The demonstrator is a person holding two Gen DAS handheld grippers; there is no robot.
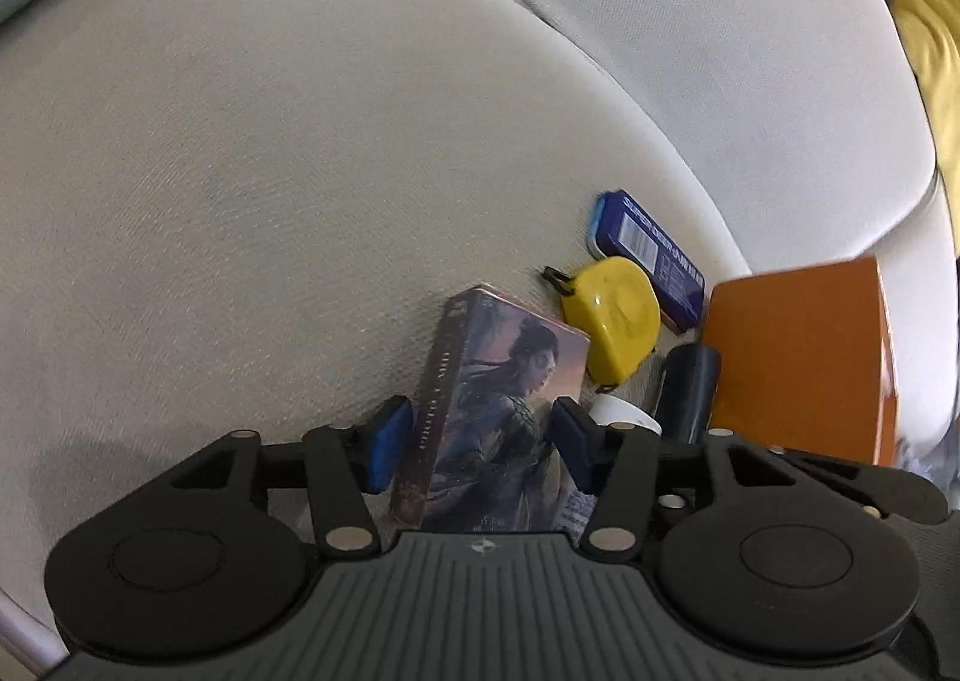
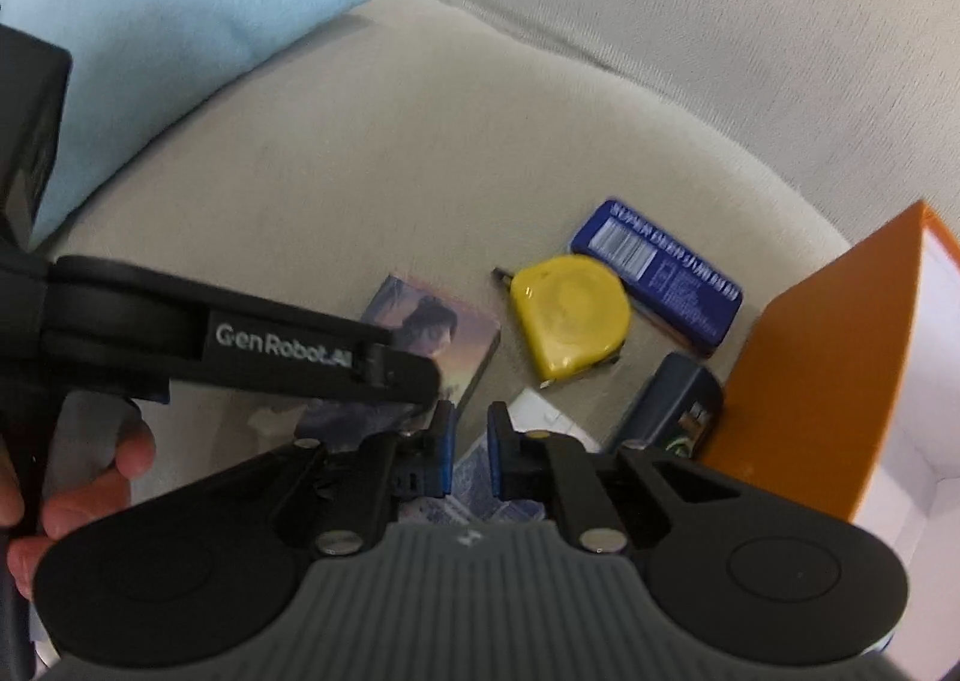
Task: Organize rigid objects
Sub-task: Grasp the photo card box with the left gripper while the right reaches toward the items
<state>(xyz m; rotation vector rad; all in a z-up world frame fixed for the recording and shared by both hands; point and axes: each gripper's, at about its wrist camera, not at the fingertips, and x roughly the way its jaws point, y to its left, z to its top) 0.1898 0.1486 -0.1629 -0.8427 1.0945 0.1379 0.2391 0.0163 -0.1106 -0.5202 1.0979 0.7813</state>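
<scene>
Pale grey sofa cushion (image 1: 252,153) spreads under everything, with a light blue pillow (image 2: 162,15) off at the far corner and a yellow cloth (image 1: 930,51) at the other edge.

My left hand-held gripper (image 1: 480,441) stands about half open around the picture box (image 1: 498,399), a small illustrated carton propped on the cushion; I can't tell whether the blue pads (image 1: 387,444) actually press its narrow sides or just bracket it. I judge it light and stiff but thin-walled, so a hard squeeze could dent it, and the glossy print looks slippery. The narrow sides, about midway up, seem the right place to hold.

My right hand-held gripper (image 2: 468,453) has its jaws drawn in narrow with nothing clearly pinched; some blue printed thing lies blurred below them.

Just beyond the carton lies the yellow tape measure (image 1: 612,321), hard, rounded and likely the heaviest piece, best taken across its flat faces. Behind it, the blue tin (image 1: 654,255) lies flat, rigid and smooth. A dark cylinder (image 1: 687,387) lies beside the orange box (image 1: 798,363).

That orange box is the only container I see. From my right camera its pale inside shows partly, and I can make out nothing in it.
</scene>
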